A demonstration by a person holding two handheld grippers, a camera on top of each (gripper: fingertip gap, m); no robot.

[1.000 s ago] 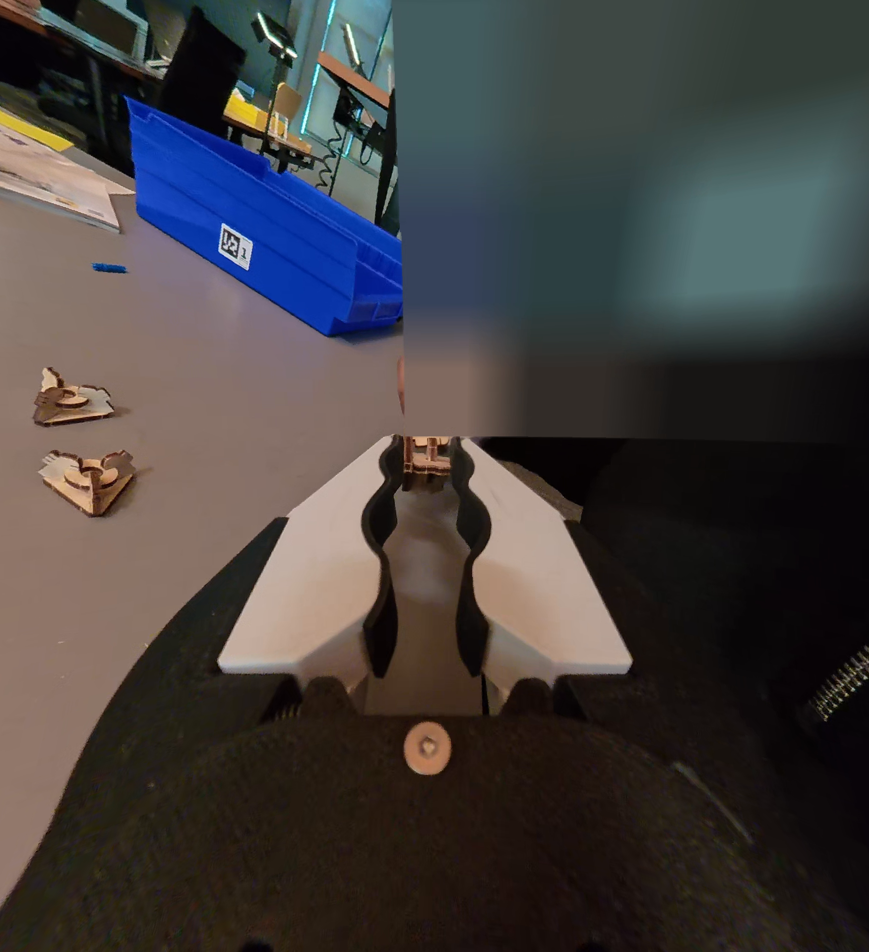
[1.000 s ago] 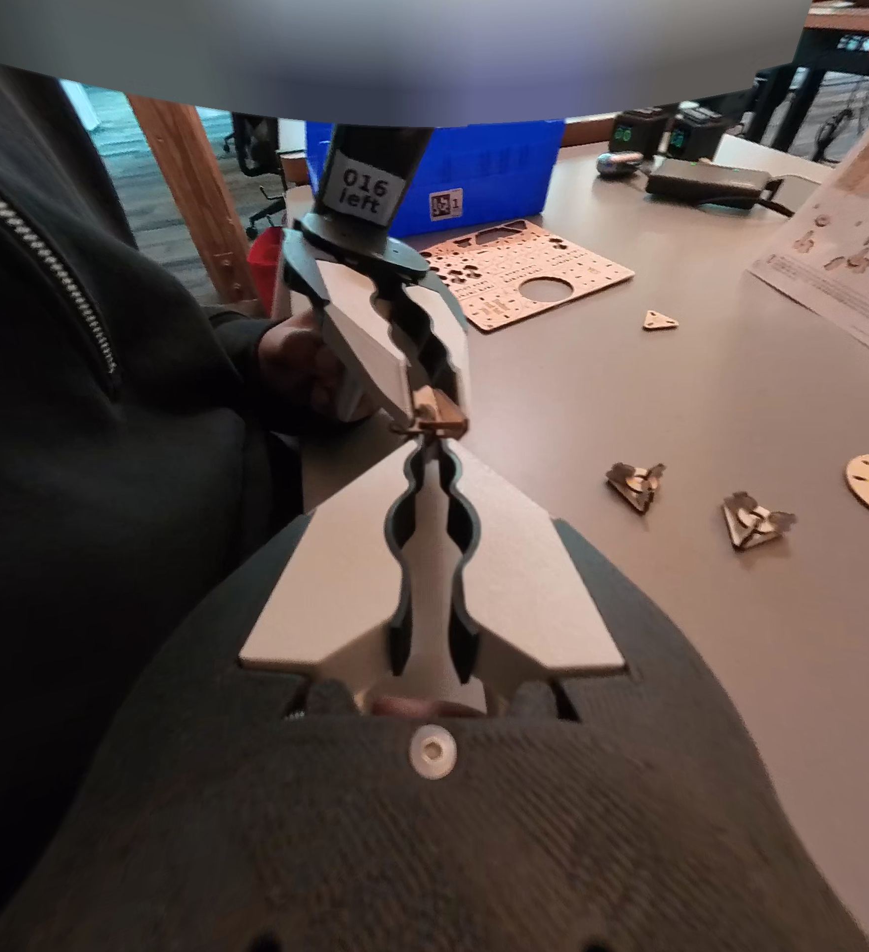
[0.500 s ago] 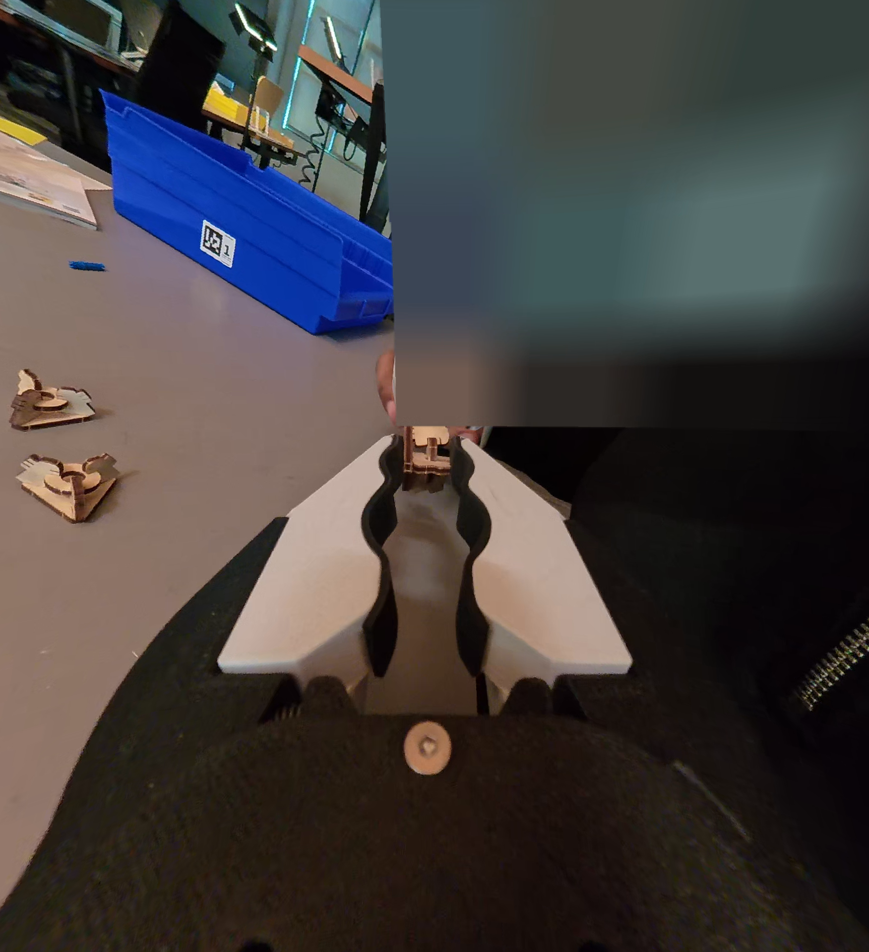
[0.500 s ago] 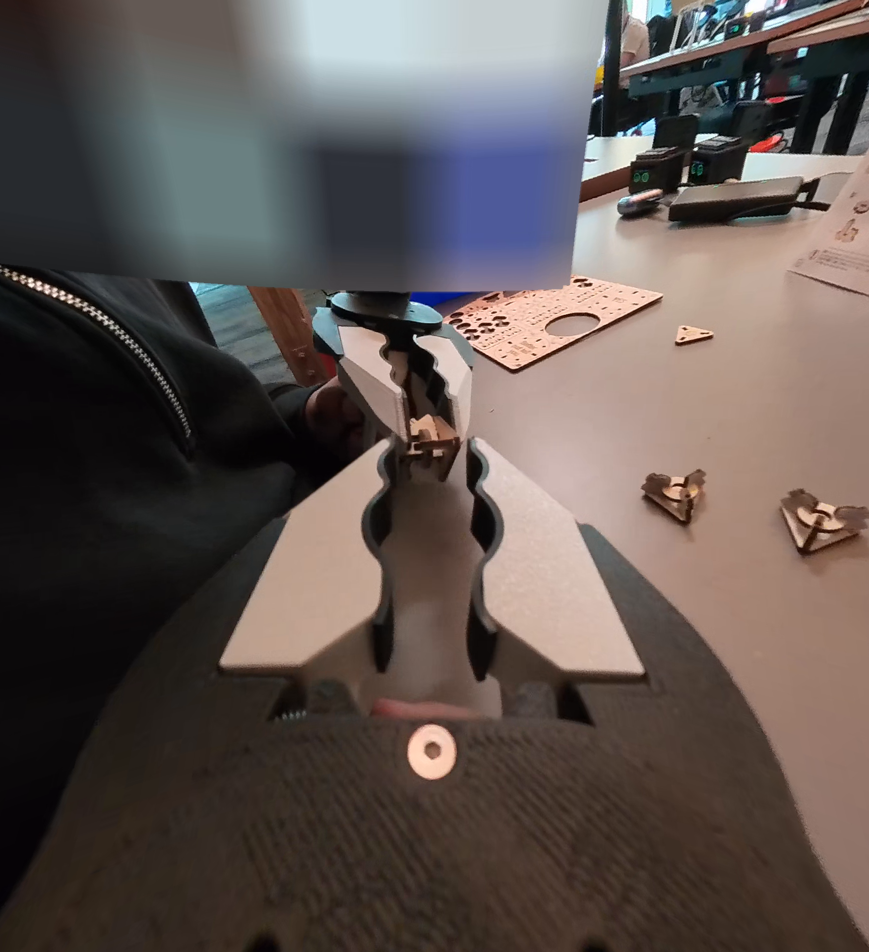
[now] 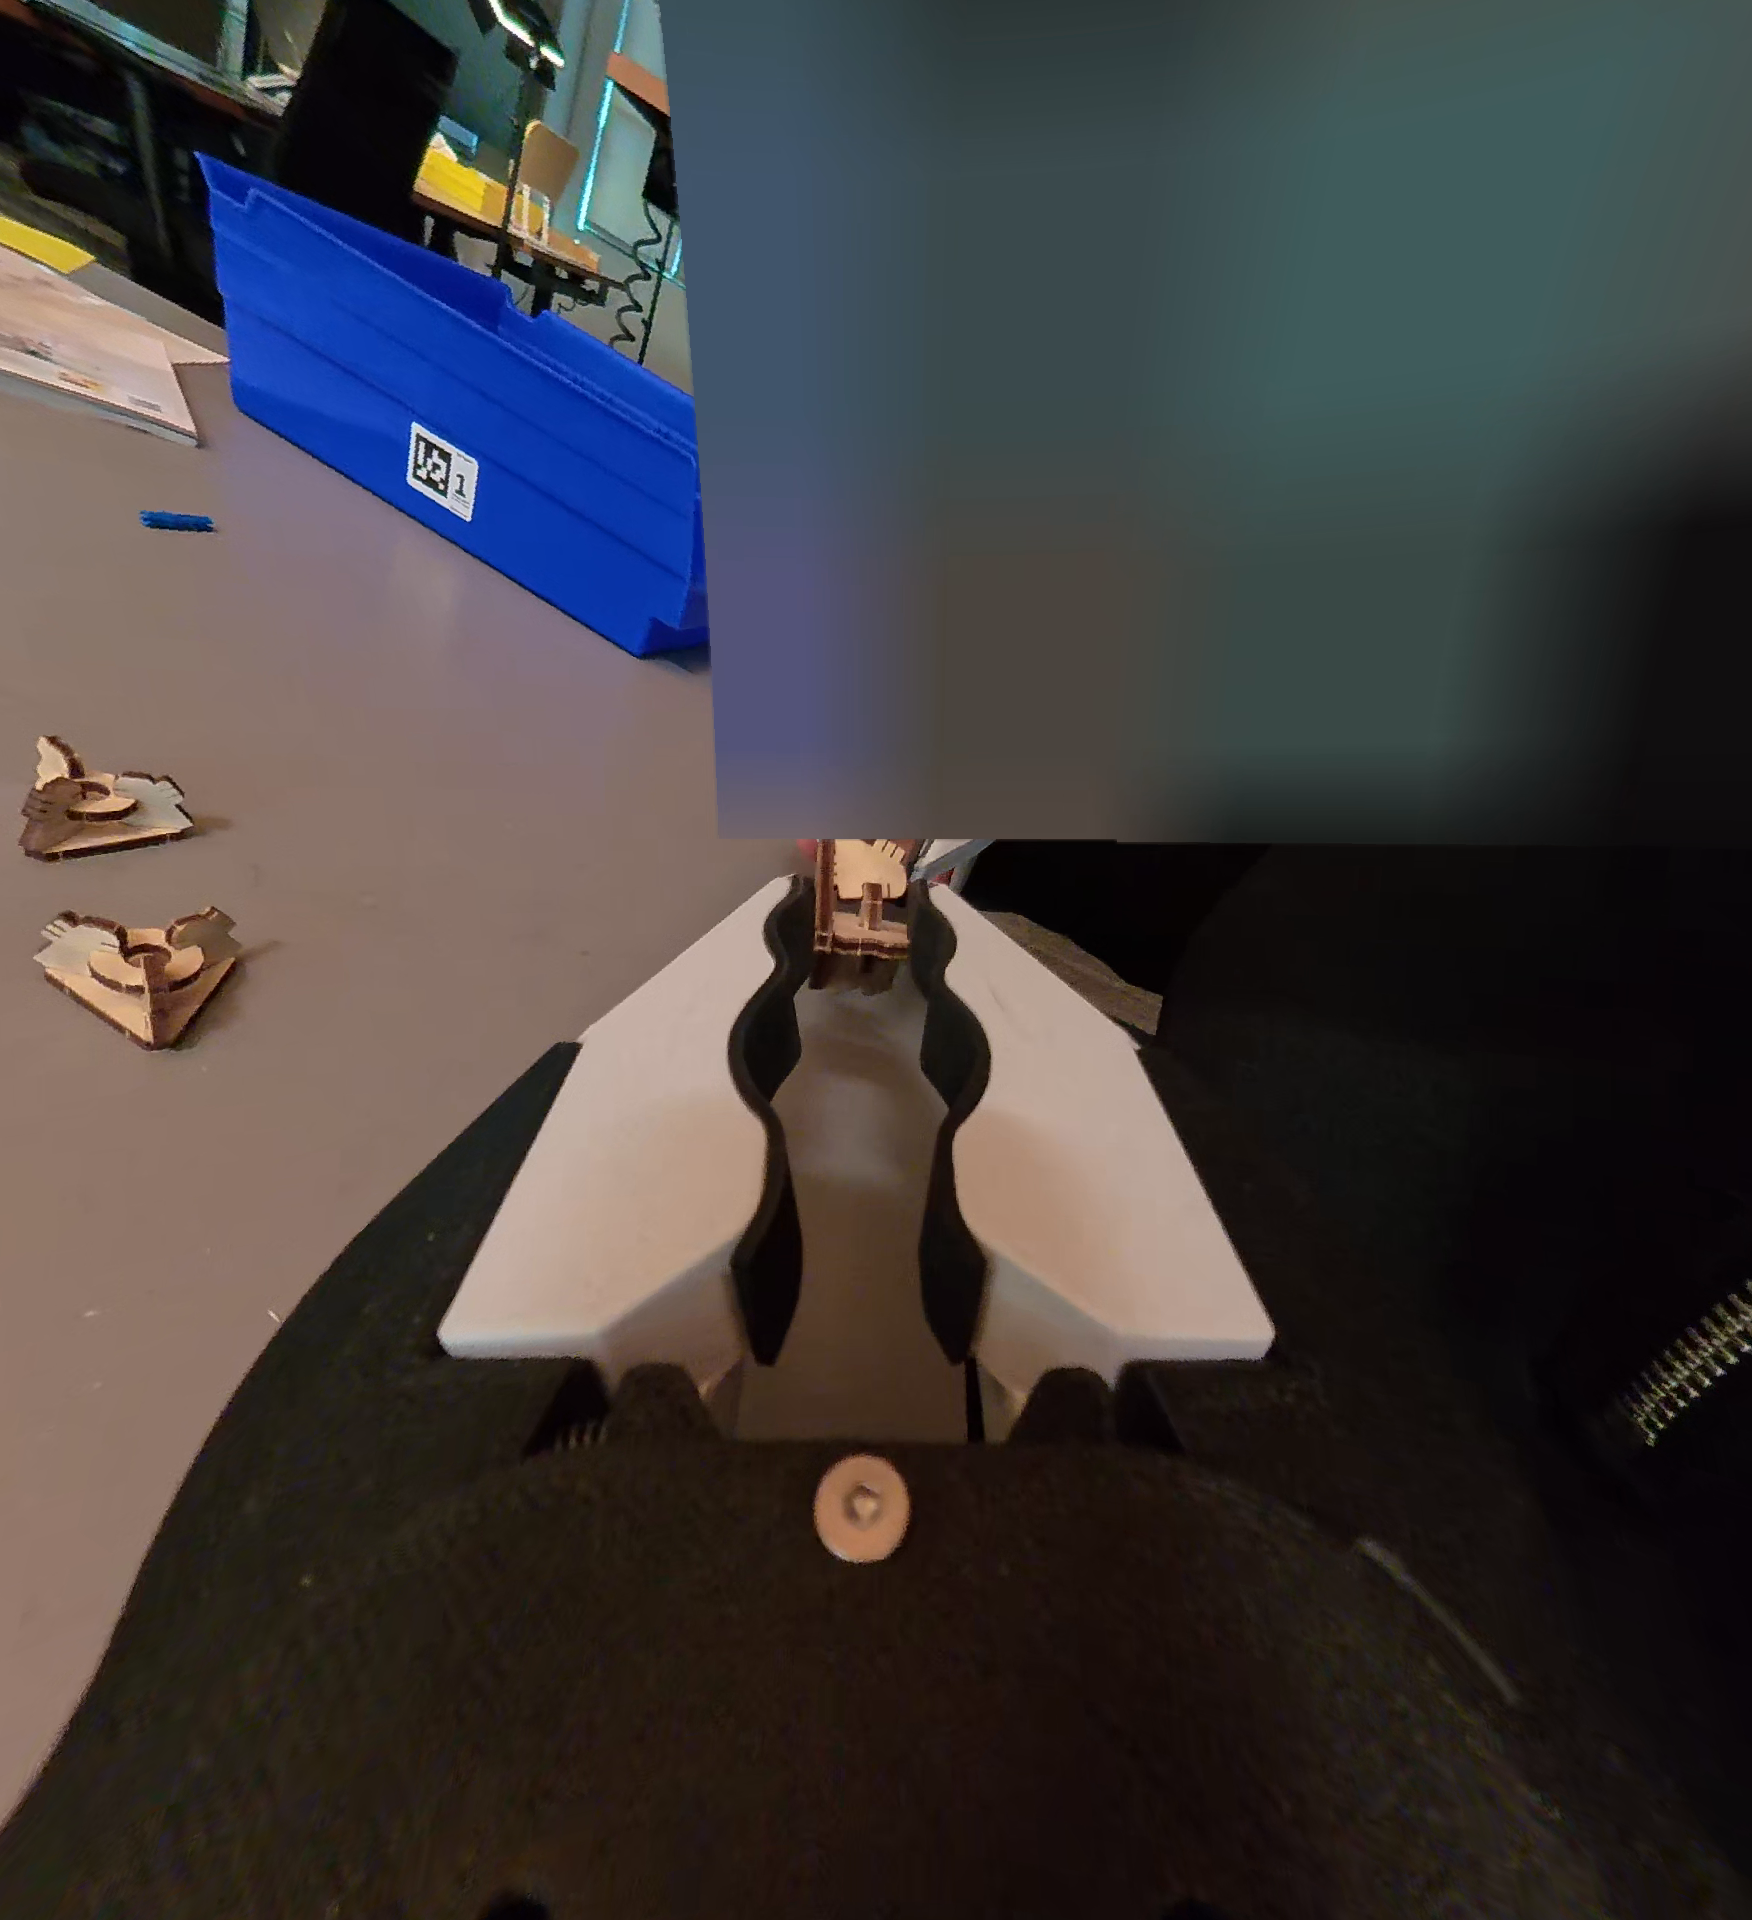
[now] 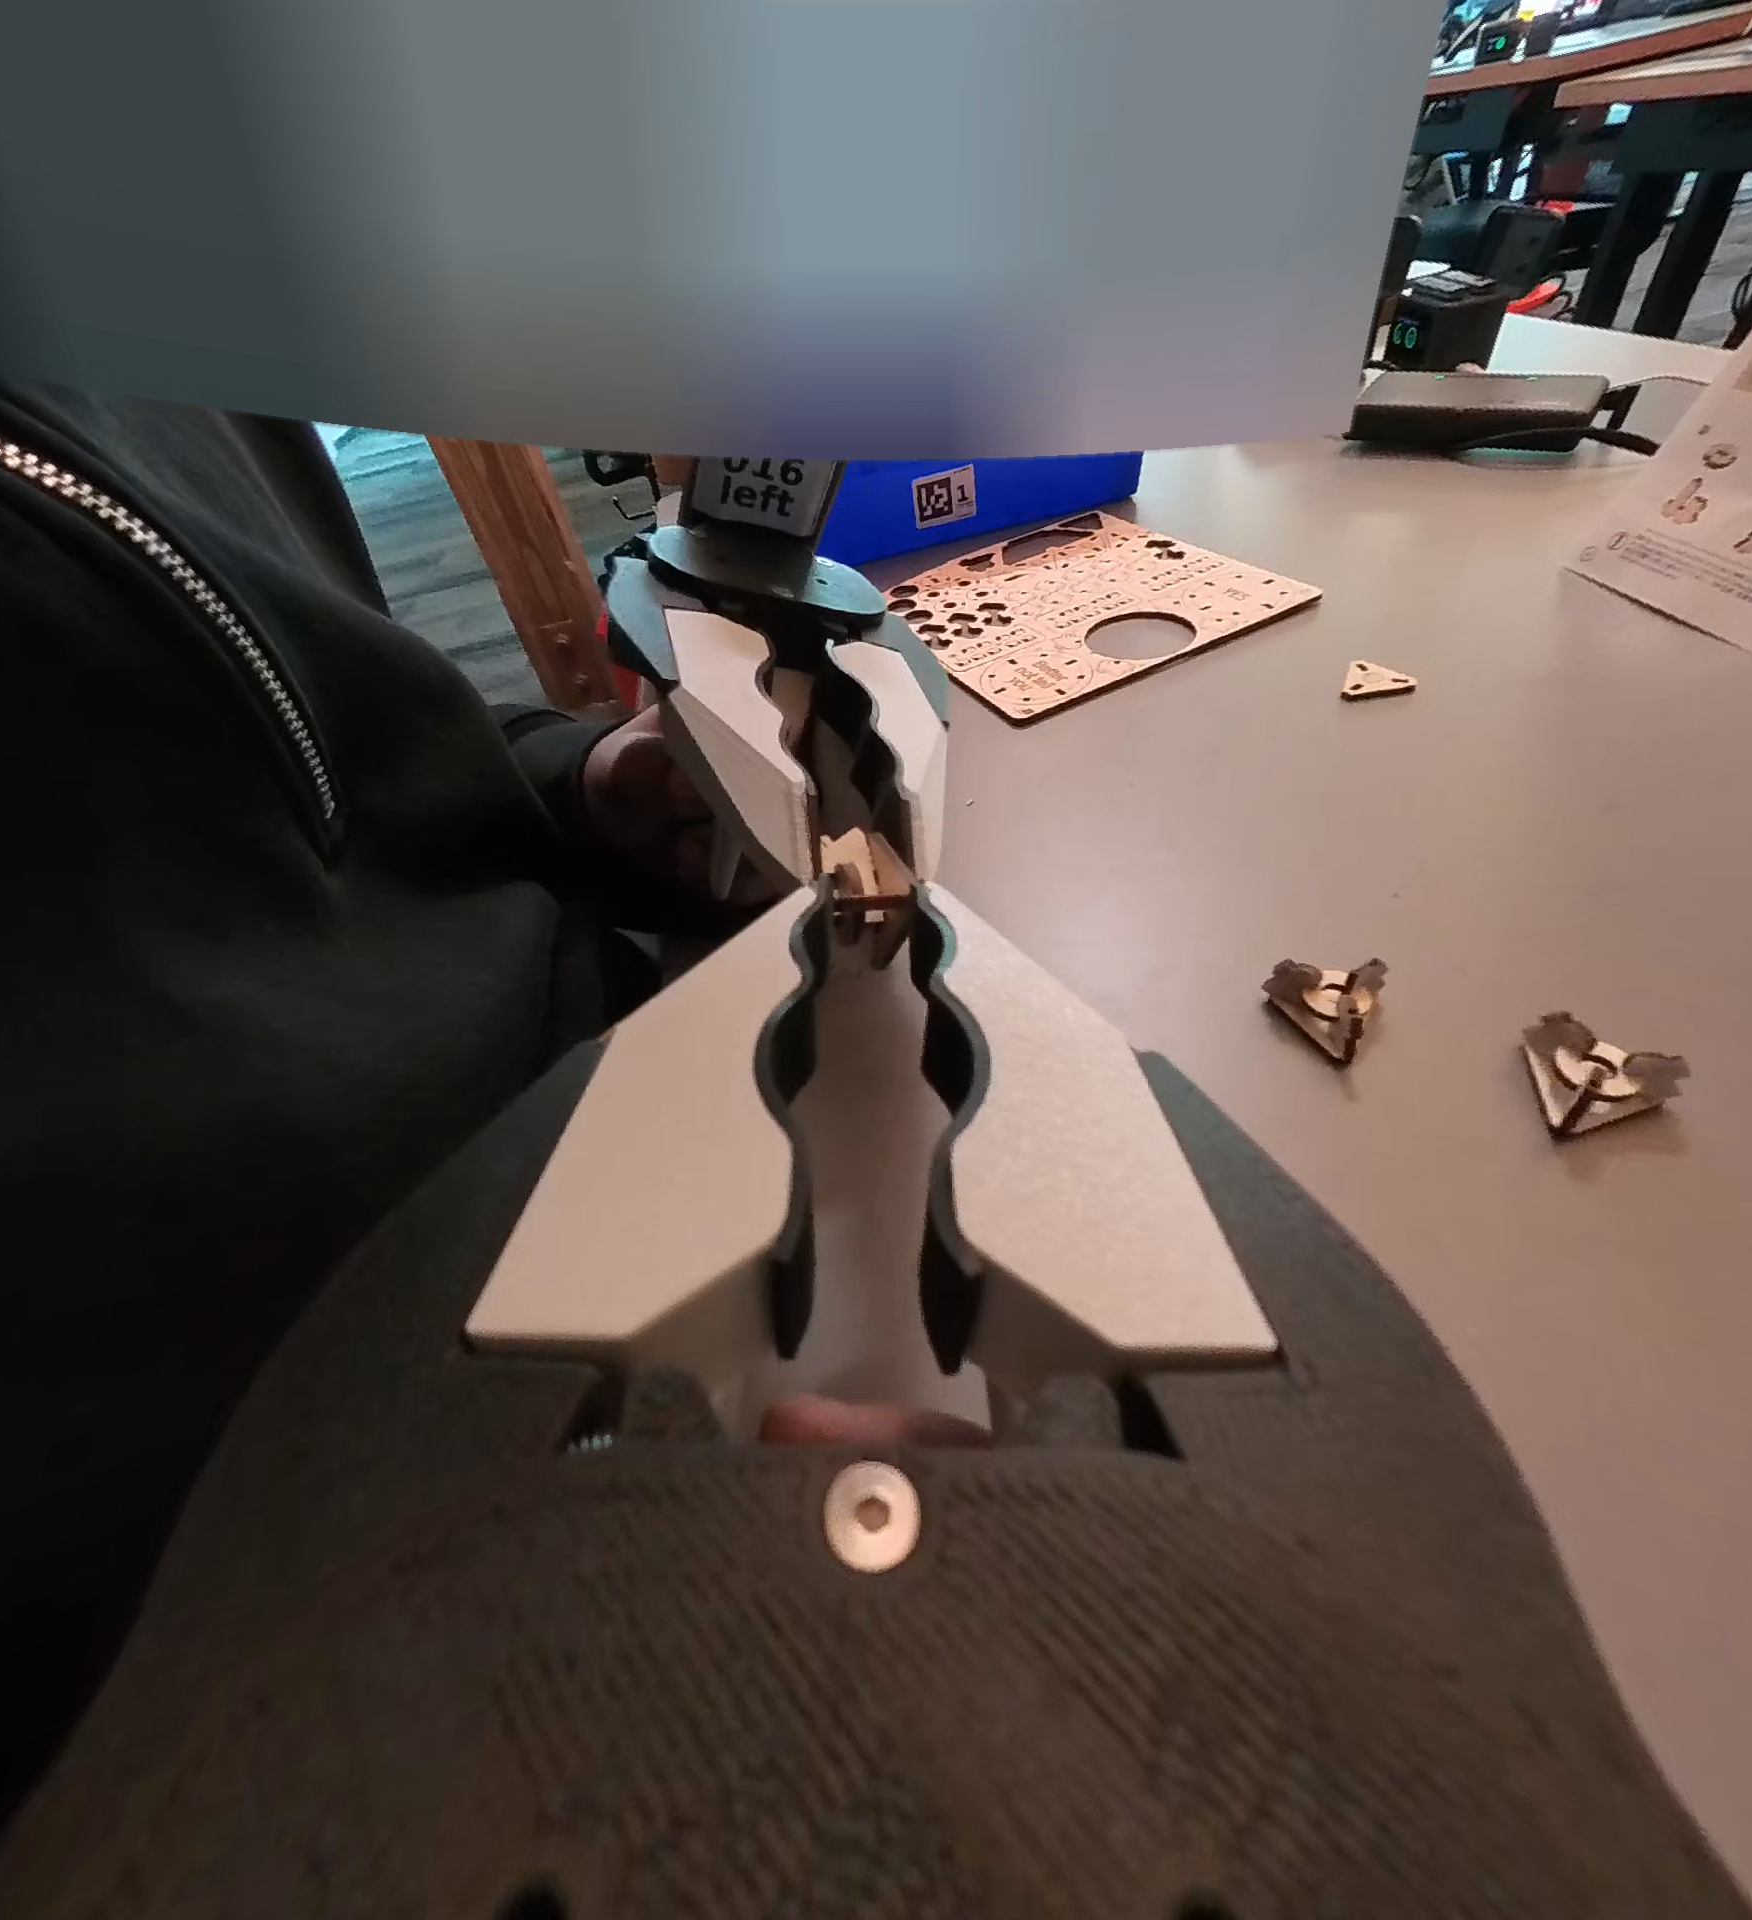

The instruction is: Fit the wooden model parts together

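Observation:
My left gripper (image 5: 856, 909) is shut on a small light-brown wooden assembly (image 5: 856, 920), held at its fingertips above the grey table (image 5: 384, 831). The right wrist view shows that gripper (image 6: 856, 831) coming down from above, with the same wooden assembly (image 6: 867, 894) at its tips. My right gripper (image 6: 867, 920) meets it from below and both its black pads press on the sides of the assembly. Both grippers hold the one piece in the air, near a person's black zipped jacket (image 6: 176, 831).
Two triangular wooden assemblies (image 6: 1324, 1003) (image 6: 1594, 1075) lie on the table; they also show in the left wrist view (image 5: 103, 800) (image 5: 139, 971). Farther off are a cut-out wooden sheet (image 6: 1090, 613), a small wooden triangle (image 6: 1378, 681), a blue bin (image 5: 456, 436), a printed paper sheet (image 6: 1734, 561) and a black device (image 6: 1474, 400). My two grippers' fingertips are within a few centimetres of each other.
My right gripper was shut at the assembly's edge, opened wide, and has come together on the wooden assembly. My left gripper has kept its hold throughout.

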